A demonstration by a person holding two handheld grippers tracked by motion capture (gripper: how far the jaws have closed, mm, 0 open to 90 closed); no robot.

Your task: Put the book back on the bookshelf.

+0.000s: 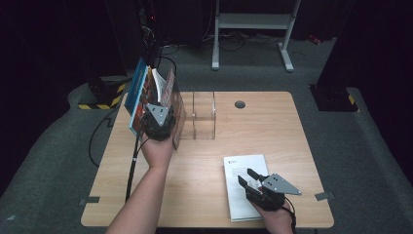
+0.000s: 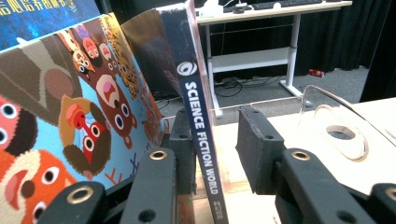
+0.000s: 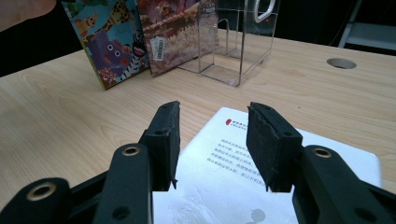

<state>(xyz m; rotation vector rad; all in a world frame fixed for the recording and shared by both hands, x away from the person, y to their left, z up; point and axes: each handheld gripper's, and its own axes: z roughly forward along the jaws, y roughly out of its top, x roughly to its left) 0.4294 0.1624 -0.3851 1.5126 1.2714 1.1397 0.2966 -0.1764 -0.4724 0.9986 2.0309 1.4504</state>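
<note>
Overhead light hits table point(image 1: 204, 161) evenly; room beyond it near black. Soft short shadows, mild glare on white booklet point(image 1: 241, 187), slight blur.

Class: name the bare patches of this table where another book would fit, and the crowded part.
Free: the table right of the clear stand, and the front left corner. Crowded: the leaning books beside the stand; the white book fills the front right.

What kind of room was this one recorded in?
Probably a lab or recording studio, not a home: a bare wooden table stands on grey carpet, black curtains hang behind, and cables trail beneath a white height-adjustable desk.
</note>
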